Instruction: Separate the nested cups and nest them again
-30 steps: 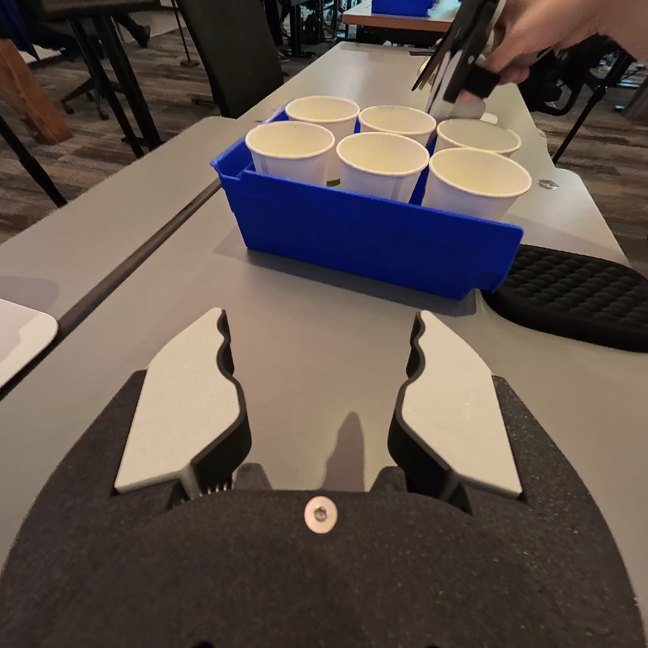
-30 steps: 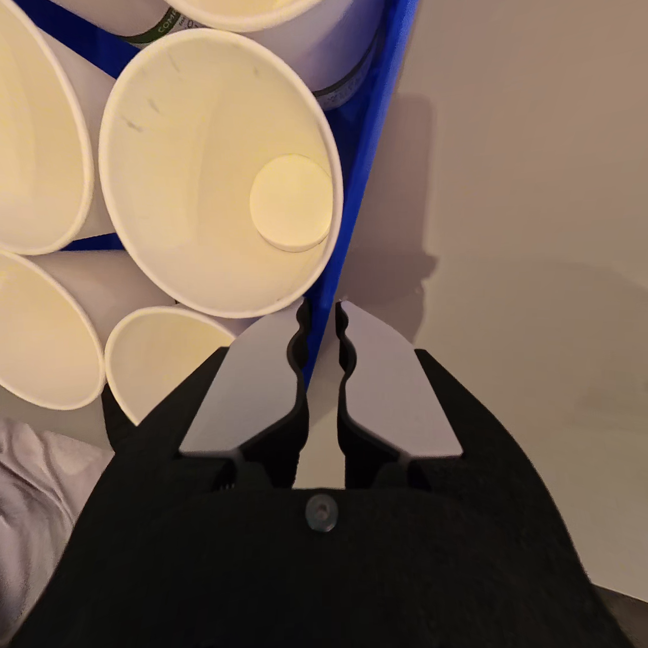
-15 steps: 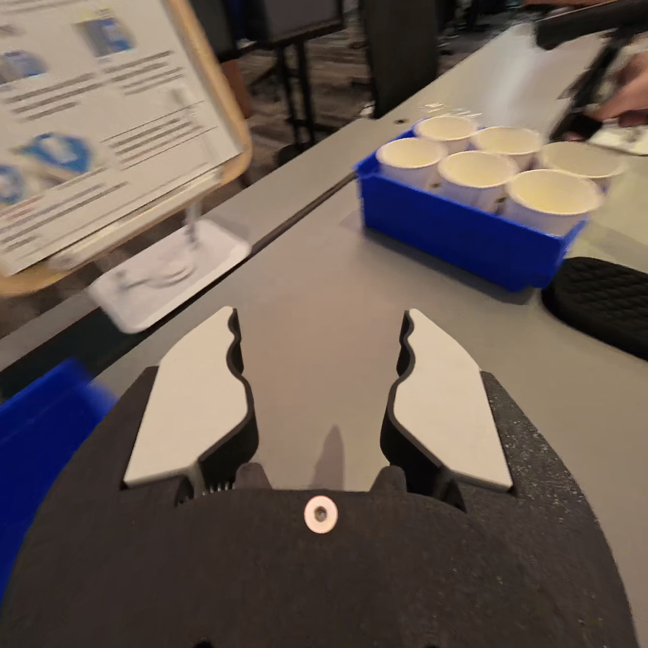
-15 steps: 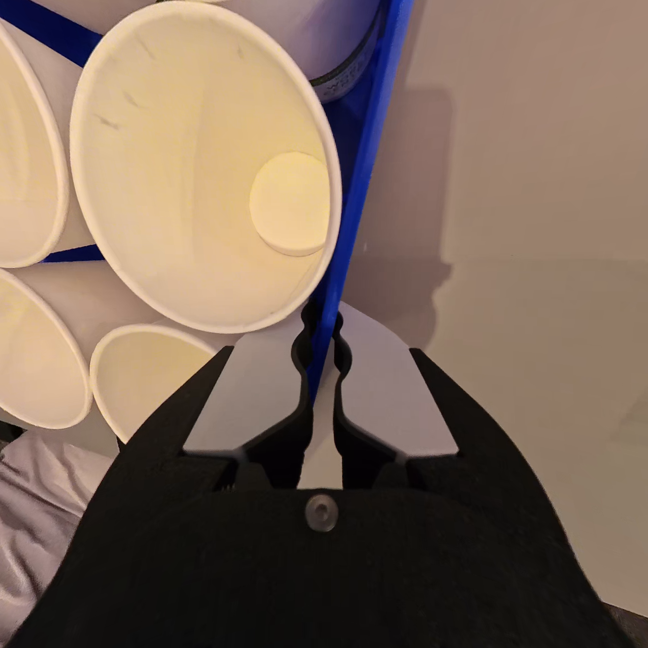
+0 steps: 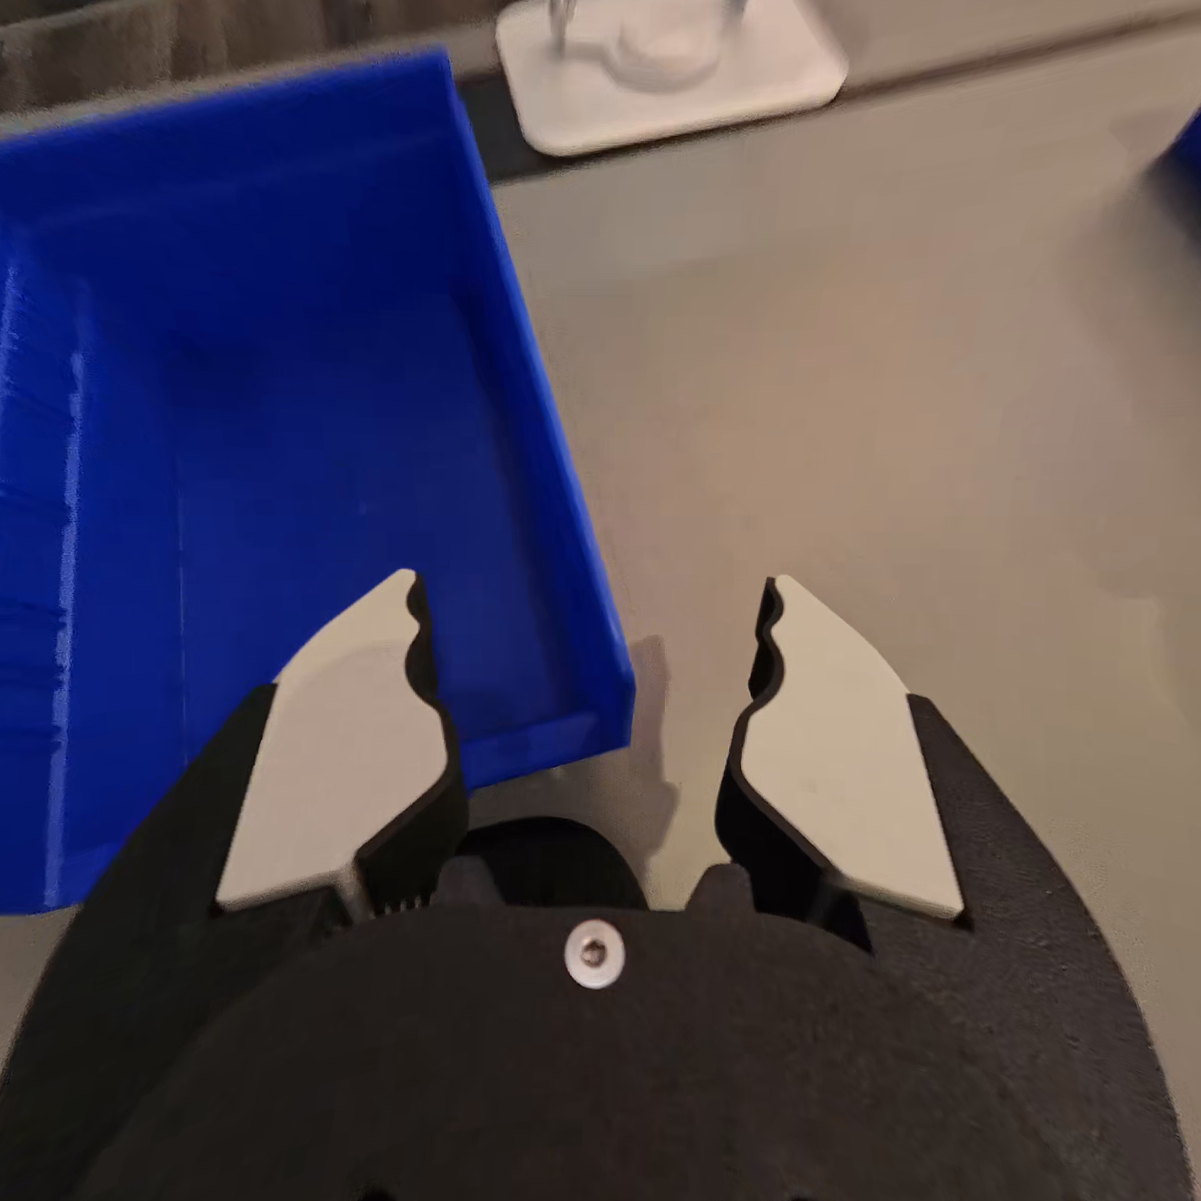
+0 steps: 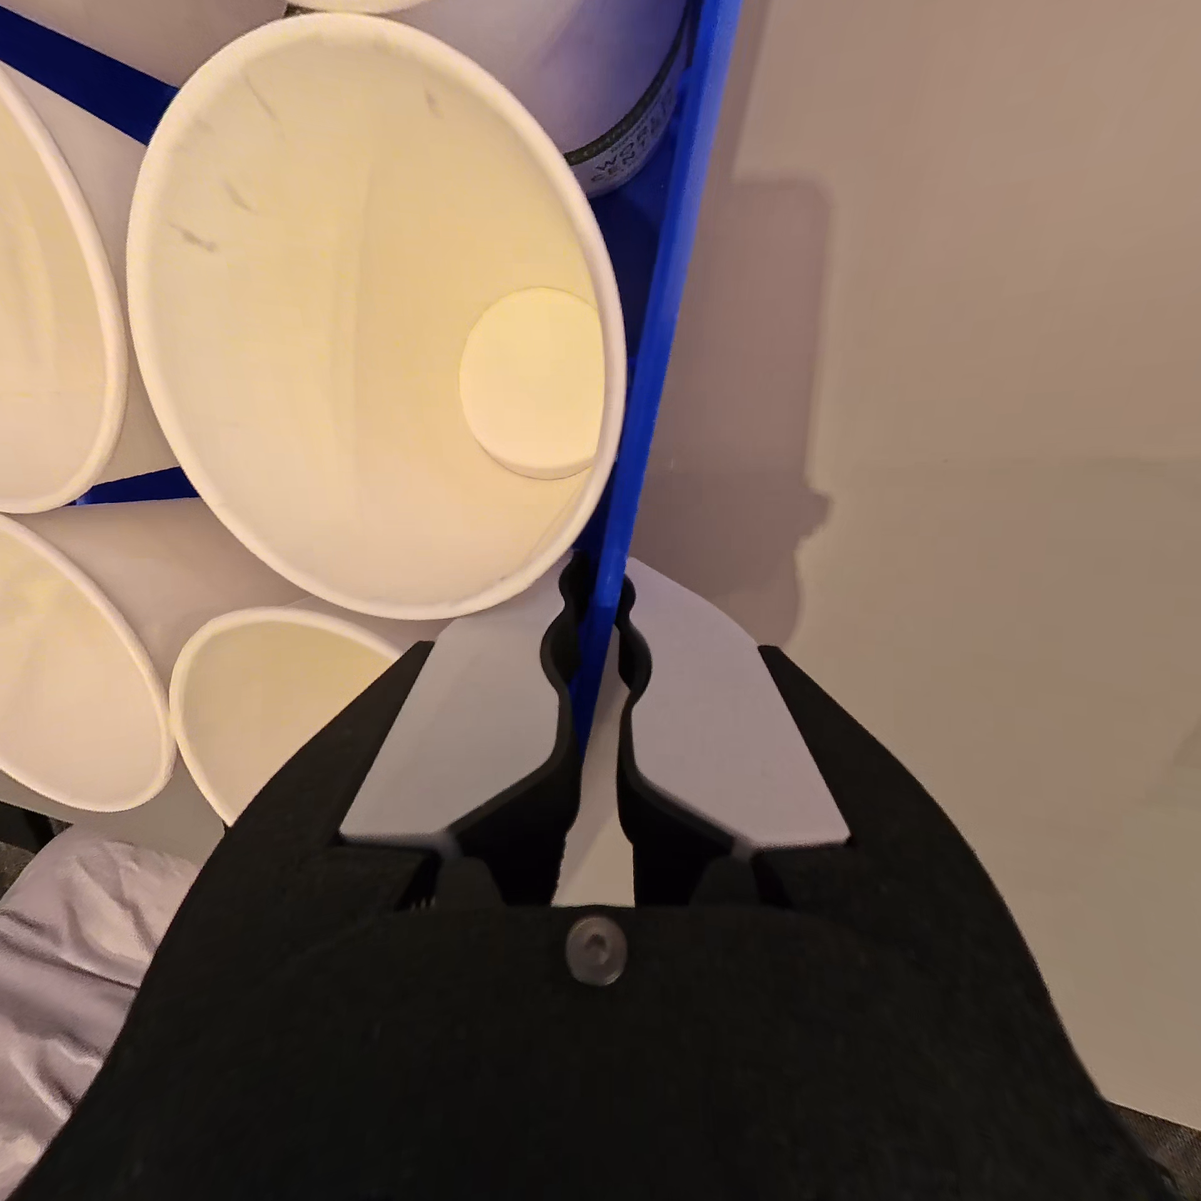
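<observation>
Two blue bins (image 5: 260, 390), white cups (image 6: 364, 312).

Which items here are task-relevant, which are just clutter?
Job:
paper cups
blue bin holding the cups, right claw shut on its wall
empty blue bin, left claw open above its corner

Lying about:
white stand base
grey cloth

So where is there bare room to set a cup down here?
The bin under the left gripper shows bare floor. The grey table is also bare between that bin and the white stand base. The cup bin, whose wall the right gripper pinches, is packed with cups; table beside it is free.
</observation>
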A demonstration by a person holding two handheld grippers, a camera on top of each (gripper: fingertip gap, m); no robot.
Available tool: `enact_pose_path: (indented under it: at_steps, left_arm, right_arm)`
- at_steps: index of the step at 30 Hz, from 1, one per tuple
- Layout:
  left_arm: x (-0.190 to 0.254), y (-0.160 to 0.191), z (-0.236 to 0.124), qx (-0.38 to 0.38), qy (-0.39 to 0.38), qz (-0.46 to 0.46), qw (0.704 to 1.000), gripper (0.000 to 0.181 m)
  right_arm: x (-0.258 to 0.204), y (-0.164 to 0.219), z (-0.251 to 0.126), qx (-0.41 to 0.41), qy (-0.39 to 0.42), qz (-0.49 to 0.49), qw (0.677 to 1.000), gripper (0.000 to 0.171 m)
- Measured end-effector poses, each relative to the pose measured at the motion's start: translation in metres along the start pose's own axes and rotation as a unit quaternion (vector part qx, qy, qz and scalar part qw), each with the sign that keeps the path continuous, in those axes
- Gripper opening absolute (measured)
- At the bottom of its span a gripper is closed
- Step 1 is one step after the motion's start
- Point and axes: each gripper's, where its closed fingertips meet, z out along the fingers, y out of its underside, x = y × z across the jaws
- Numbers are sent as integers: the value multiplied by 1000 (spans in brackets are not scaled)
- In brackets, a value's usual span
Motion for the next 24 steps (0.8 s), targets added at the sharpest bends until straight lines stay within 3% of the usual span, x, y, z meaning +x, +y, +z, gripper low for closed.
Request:
enact_pose_path:
  at_steps: [2, 5, 8, 14, 20, 24]
  left_arm:
    - [-5, 7, 20, -24, -46, 13, 999, 88]
    - [-8, 8, 37, -23, -68, 18, 997, 38]
    - [-7, 9, 44, -37, -79, 24, 996, 16]
    - [18, 7, 46, -47, -97, 40, 993, 13]
    - [91, -4, 51, -28, -42, 20, 999, 25]
    - [136, -10, 56, -37, -31, 64, 997, 27]
  right_arm:
    - [0, 3, -1, -4, 0, -1, 1000, 6]
    - [0, 7, -1, -6, -3, -3, 1000, 6]
    - [0, 7, -2, -3, -2, 5, 1000, 6]
    - [-2, 7, -1, -16, 18, 18, 1000, 6]
    - [-26, 1, 5, -18, 17, 11, 1000, 6]
    - [-50, -5, 11, -12, 11, 3, 1000, 6]
